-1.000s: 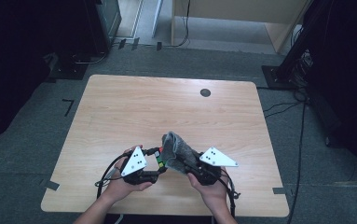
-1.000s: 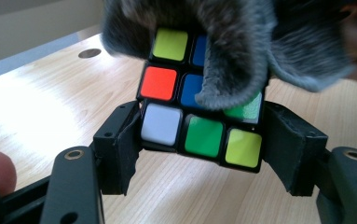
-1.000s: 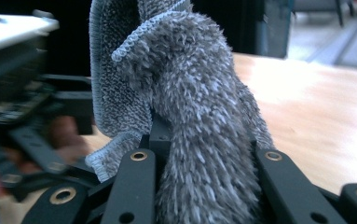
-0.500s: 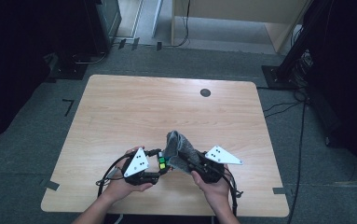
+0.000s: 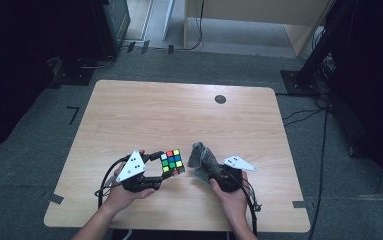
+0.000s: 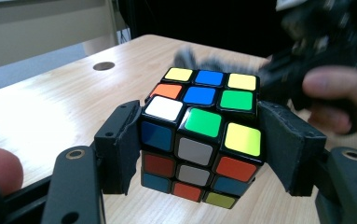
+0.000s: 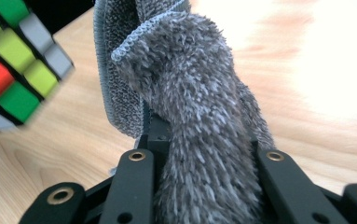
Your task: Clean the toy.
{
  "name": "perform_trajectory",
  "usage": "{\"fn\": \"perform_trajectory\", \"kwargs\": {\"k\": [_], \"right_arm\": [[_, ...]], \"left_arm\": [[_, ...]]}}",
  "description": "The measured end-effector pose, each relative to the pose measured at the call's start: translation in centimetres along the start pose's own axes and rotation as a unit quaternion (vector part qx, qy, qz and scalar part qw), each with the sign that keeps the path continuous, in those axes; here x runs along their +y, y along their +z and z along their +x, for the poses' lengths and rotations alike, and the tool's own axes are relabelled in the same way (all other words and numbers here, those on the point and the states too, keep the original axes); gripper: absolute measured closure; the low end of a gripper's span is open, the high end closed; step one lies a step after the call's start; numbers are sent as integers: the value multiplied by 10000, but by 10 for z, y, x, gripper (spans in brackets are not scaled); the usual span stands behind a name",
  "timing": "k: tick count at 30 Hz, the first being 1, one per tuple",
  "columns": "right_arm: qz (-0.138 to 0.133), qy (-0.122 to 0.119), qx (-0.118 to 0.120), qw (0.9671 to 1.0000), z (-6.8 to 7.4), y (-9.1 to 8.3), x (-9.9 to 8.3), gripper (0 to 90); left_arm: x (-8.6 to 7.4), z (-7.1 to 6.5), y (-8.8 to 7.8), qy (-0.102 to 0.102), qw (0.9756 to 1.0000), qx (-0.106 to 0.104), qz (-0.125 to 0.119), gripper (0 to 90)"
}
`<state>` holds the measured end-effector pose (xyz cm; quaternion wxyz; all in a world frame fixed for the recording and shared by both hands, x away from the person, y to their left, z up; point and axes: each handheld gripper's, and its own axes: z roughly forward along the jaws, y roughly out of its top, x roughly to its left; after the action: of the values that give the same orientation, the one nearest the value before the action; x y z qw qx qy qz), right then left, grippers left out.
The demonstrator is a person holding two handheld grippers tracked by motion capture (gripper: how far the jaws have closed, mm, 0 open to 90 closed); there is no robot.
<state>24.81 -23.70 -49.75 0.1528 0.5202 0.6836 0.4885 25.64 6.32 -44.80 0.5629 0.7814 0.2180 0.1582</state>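
Observation:
A scrambled Rubik's cube [image 5: 172, 162] [image 6: 199, 135] is clamped between the pads of my left gripper [image 5: 168, 170] [image 6: 199, 156], just above the wooden table near its front edge. A fluffy grey cloth [image 5: 200, 156] [image 7: 199, 116] is bunched between the jaws of my right gripper [image 5: 210, 174] [image 7: 204, 156], which have just been opening a little while the cloth stays in their grip. The cloth stands a short gap to the right of the cube. The cube's corner [image 7: 8, 56] appears at the upper left of the right gripper view. The right gripper [image 6: 316, 51] shows blurred behind the cube.
The table [image 5: 144, 110] has a round black grommet [image 5: 220, 99] near its far edge. Dark equipment stands and cables [image 5: 324, 115] lie on the floor beyond the far and right sides. Tape marks sit at the front corners.
The cloth was pressed against the cube between the two grippers. Now the right gripper has drawn away to the right and down with the cloth, and the cube's coloured faces show.

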Motion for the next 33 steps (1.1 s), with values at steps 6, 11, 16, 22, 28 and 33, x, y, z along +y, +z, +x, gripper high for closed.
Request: {"fn": "perform_trajectory", "kwargs": {"k": [6, 11, 16, 22, 28, 33], "right_arm": [[-79, -428, 241, 9988, 7, 4, 3, 346], [-442, -774, -144, 9959, 11, -7, 9, 169], [-757, -1184, 144, 9900, 28, -14, 9, 165], [-720, -1540, 754, 9825, 61, -3, 2, 160], [-910, -1621, 496, 9813, 76, 2, 0, 146], [-1009, -1632, 284, 9810, 84, 9, -2, 143]], "left_arm": [[2, 4, -1, -124, 9999, 37, -32, 340], [6, 8, -3, -167, 9998, 93, -40, 340], [8, 11, -5, -288, 9995, 143, -58, 340], [12, 7, -1, -360, 9992, 177, 6, 340], [13, 4, 4, -494, 9985, 190, 107, 340], [16, -1, 7, -567, 9982, 175, 118, 340]]}}
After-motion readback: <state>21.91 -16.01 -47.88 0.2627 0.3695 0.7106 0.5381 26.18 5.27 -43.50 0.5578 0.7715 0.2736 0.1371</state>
